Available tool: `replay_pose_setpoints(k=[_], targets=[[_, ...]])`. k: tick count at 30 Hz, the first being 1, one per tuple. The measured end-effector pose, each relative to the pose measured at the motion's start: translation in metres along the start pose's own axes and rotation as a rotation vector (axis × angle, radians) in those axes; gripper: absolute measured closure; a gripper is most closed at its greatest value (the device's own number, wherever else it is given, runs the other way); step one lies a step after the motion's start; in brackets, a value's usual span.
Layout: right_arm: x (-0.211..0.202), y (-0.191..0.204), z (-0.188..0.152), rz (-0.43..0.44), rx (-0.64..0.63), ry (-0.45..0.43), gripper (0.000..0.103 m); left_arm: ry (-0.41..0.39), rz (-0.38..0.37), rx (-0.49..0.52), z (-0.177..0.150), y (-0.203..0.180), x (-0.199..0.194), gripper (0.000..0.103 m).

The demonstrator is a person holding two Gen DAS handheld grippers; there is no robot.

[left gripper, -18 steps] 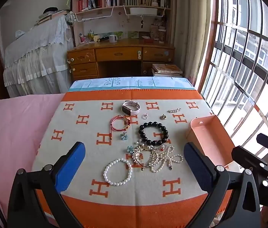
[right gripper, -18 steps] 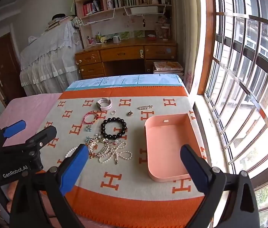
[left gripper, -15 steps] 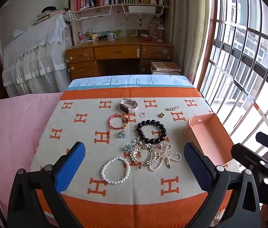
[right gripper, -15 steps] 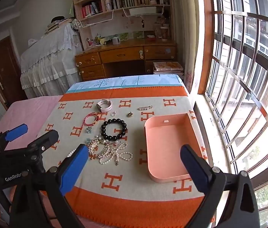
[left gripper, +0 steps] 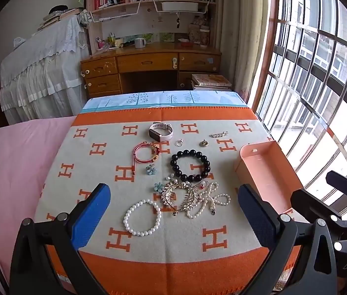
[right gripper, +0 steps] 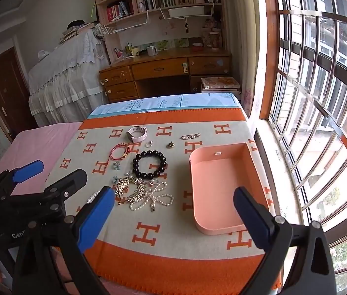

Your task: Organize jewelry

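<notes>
- A blanket (left gripper: 163, 245) patterned with orange H letters and edged by an orange border is spread flat; all the jewelry is laid on it.
- A pink tray (right gripper: 220, 186), empty, is set on the blanket at the window side, well apart from the pieces.
- The left gripper (left gripper: 173, 213) is held above the near edge with its jaws spread wide and nothing between the blue pads (left gripper: 92, 213).
- The right gripper (right gripper: 173, 211) is likewise held wide open and empty, in front of the tray.
- A black bead bracelet (left gripper: 190, 166) is placed at the middle of the group.
- A white pearl bracelet (left gripper: 142, 217) is found nearest the left gripper.
- A gold comb (left gripper: 182, 195) lies against a pearl bow piece (left gripper: 210, 200).
- A pale watch (left gripper: 160, 131) is set farthest back.
- A red cord bracelet (left gripper: 146, 152) lies just before the watch.
- A small ring (left gripper: 179, 142) is seen right of the cord bracelet.
</notes>
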State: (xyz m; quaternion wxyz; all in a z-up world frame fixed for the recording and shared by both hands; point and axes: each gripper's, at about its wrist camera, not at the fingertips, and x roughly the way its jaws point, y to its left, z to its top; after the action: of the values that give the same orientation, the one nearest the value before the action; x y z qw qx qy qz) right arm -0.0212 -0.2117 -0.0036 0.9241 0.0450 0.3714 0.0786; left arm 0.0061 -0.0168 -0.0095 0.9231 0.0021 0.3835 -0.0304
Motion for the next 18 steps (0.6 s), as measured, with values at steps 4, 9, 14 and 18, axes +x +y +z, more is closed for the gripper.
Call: replay_pose_setpoints(k=[4,9,14,18], targets=[[0.0002,0.0000,0.0002,0.000,0.002,0.004,0.005,0.011,0.006,0.000,-0.0005,-0.0010,0.0021,0.001],[0.0023,0.0011,-0.0033,0.007,0.007,0.009,0.005,0.014,0.012,0.000,-0.0007,-0.0005,0.0013,0.001],[0.0027,0.0012,-0.0031,0.012,0.010,0.013,0.005,0.014,0.011,-0.002,-0.0010,-0.0002,0.0017,0.001],[0.0021,0.0016,-0.0032,0.012,0.010,0.013,0.005,0.016,0.012,-0.002,-0.0001,-0.0012,0.0021,0.001]])
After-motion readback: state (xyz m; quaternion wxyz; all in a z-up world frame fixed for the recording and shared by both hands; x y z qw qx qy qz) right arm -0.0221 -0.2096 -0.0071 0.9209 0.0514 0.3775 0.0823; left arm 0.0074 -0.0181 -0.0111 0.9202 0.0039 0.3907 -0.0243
